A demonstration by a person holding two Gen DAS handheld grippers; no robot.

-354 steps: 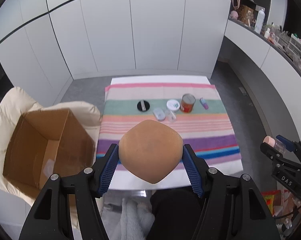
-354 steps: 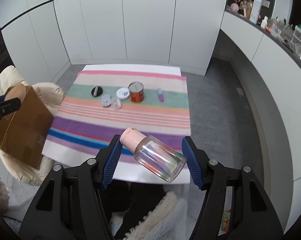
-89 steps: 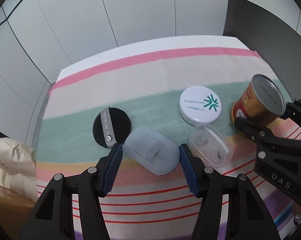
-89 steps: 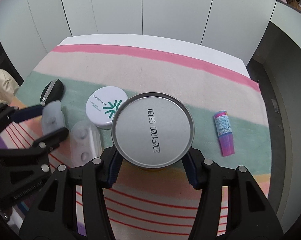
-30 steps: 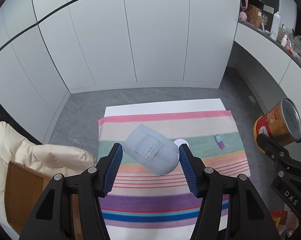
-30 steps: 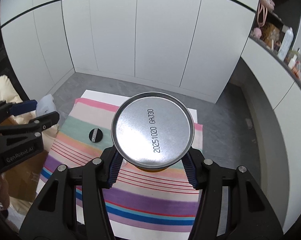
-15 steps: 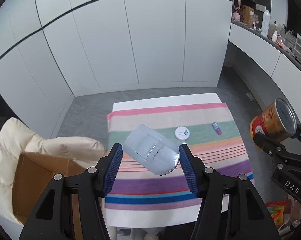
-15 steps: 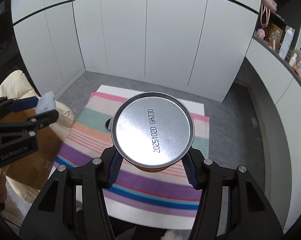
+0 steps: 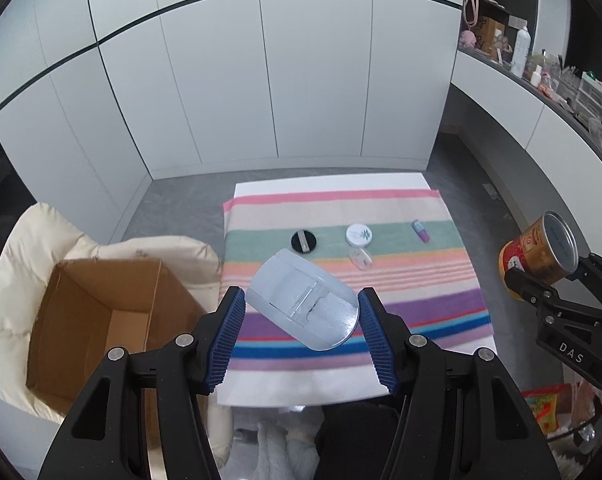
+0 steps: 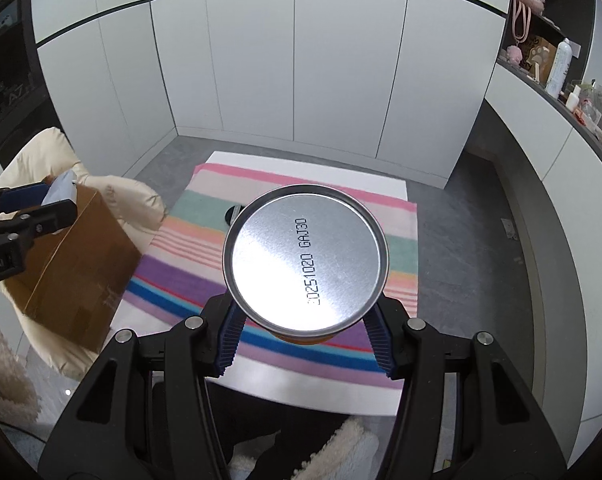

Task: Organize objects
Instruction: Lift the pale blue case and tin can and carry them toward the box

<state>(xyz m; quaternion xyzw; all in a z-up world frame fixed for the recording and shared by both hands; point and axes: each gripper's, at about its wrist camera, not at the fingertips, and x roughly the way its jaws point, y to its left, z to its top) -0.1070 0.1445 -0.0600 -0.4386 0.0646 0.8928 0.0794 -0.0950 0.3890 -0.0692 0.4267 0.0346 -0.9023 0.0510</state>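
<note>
My left gripper [image 9: 301,326] is shut on a pale grey plastic case [image 9: 303,304], held in the air over the near edge of the striped cloth [image 9: 341,276]. An open cardboard box [image 9: 97,320] stands to its left on a cream cushion. My right gripper [image 10: 304,330] is shut on a red and orange tin can [image 10: 305,268], silver lid facing the camera; the can [image 9: 539,248] also shows at the right in the left wrist view. On the cloth lie a black round compact [image 9: 304,241], a white round tin [image 9: 358,235], a clear small case [image 9: 361,258] and a purple tube [image 9: 420,231].
A cream cushion [image 9: 33,240] wraps the box on the left. White cabinet doors [image 9: 301,80] stand behind the table. A cluttered counter [image 9: 549,80] runs along the right wall. Grey floor [image 10: 473,220] surrounds the table. A colourful packet [image 9: 545,408] lies low right.
Both grippers have drawn back from the table with their loads; the cloth looks smaller and farther. The cardboard box has come further into the left wrist view.
</note>
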